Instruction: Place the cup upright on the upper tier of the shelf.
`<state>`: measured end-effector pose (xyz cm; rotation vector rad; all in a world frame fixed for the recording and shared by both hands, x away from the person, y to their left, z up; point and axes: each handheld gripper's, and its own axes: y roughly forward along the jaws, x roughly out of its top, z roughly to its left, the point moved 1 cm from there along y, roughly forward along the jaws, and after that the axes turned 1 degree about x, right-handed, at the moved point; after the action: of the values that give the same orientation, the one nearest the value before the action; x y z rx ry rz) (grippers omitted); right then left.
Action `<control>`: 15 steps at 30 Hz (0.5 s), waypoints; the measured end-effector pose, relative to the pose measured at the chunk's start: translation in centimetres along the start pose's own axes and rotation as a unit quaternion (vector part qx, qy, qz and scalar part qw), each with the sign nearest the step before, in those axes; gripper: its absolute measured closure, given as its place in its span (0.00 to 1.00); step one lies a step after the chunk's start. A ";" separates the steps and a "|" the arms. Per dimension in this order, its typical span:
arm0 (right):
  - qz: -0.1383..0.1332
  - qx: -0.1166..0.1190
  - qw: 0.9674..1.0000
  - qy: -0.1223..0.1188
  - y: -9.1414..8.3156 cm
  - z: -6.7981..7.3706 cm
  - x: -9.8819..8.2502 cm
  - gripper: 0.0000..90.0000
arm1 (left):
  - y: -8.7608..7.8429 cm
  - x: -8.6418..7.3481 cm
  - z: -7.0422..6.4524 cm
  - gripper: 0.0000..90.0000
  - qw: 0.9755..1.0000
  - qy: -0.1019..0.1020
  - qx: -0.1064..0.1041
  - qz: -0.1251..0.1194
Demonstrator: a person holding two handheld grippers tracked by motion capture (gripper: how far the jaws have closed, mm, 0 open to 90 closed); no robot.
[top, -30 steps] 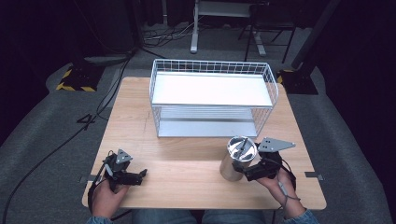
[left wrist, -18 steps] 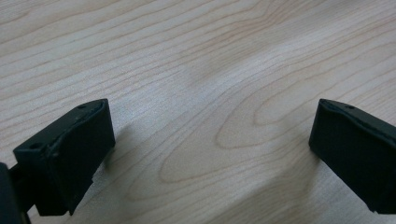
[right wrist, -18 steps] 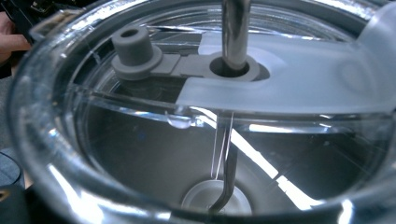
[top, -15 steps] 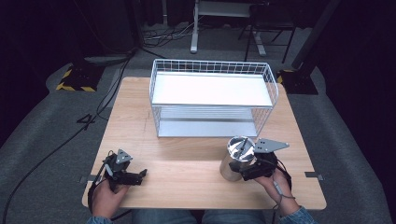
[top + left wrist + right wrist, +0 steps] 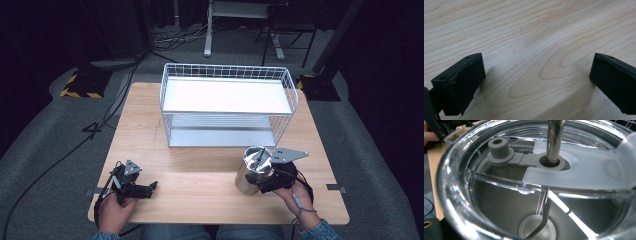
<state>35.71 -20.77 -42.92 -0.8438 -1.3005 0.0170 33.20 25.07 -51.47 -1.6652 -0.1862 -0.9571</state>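
tumbler [image 5: 254, 170] touching right gripper [image 5: 265, 181]

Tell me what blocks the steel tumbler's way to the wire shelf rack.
Nothing visible does. The steel tumbler, at the right gripper, stands just in front of the wire shelf rack, with bare table between them.

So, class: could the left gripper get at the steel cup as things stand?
Probably yes: bare table lies between the left gripper and the cup, though the right gripper is already at its far side.
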 end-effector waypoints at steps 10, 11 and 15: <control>0.006 0.006 1.000 -0.003 -0.6 0.1 1.1 0.04 | 0.0 0.0 0.0 0.01 1.000 0.002 0.001 -0.001; 0.006 0.007 1.000 -0.004 -0.7 0.1 1.3 0.04 | 0.0 0.0 0.0 0.01 1.000 0.001 0.001 0.000; 0.006 0.010 1.000 -0.003 -1.2 0.1 2.1 0.04 | 0.0 0.0 0.0 0.01 1.000 0.002 0.002 -0.001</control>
<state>35.80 -20.62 -40.52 -0.8355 -1.2992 0.0432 33.23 25.10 -51.46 -1.6598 -0.1867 -0.9603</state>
